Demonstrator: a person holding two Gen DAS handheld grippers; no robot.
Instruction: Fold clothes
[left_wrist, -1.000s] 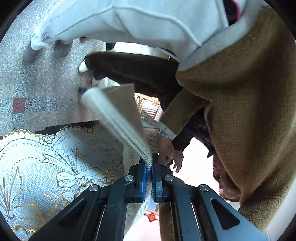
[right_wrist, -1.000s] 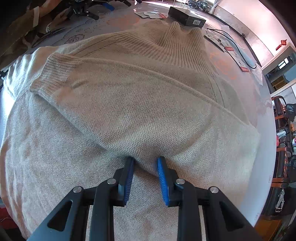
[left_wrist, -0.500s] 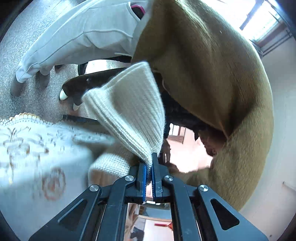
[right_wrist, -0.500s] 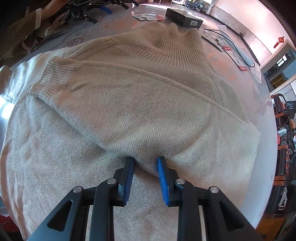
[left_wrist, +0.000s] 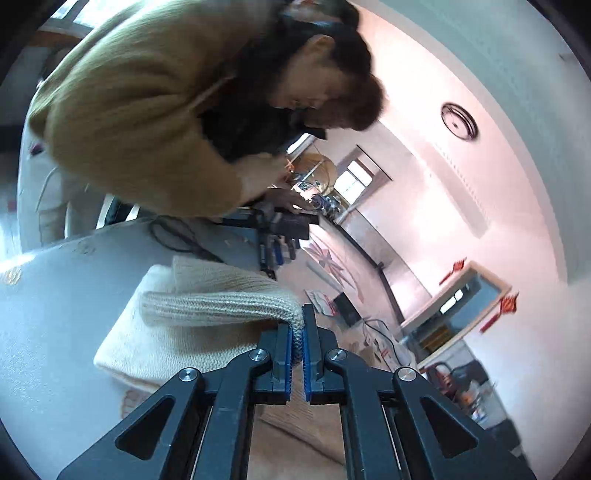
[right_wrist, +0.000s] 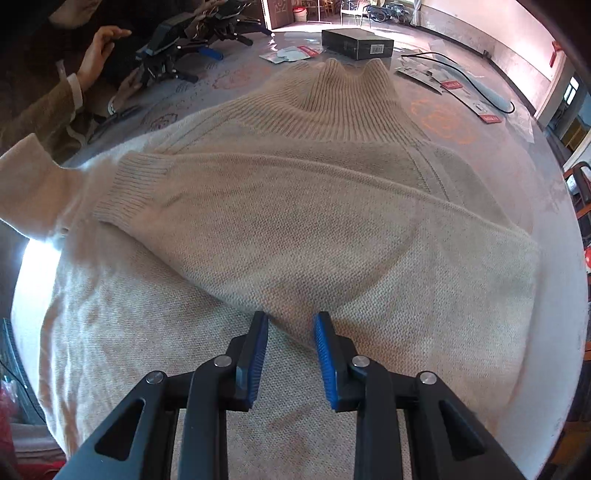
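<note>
A beige knit turtleneck sweater (right_wrist: 295, 206) lies flat on the round table, collar at the far side, one sleeve folded across the chest. My right gripper (right_wrist: 291, 325) is open, its blue pads resting on the sweater's lower body at the folded sleeve's edge. My left gripper (left_wrist: 297, 332) is shut on the ribbed cuff of the other sleeve (left_wrist: 221, 306) and holds it over the sweater's left side. That raised cuff also shows at the left edge of the right wrist view (right_wrist: 33, 184).
A person in a brown sweater (left_wrist: 140, 110) leans over the table's far left, hands on a black device (right_wrist: 166, 40). A black box (right_wrist: 356, 43), papers and a cable (right_wrist: 461, 81) lie beyond the collar. The table's edge (right_wrist: 554, 332) curves at the right.
My left gripper has swung the sleeve cuff up from beyond the table's edge and in over the sweater. My right gripper has stayed in place, open.
</note>
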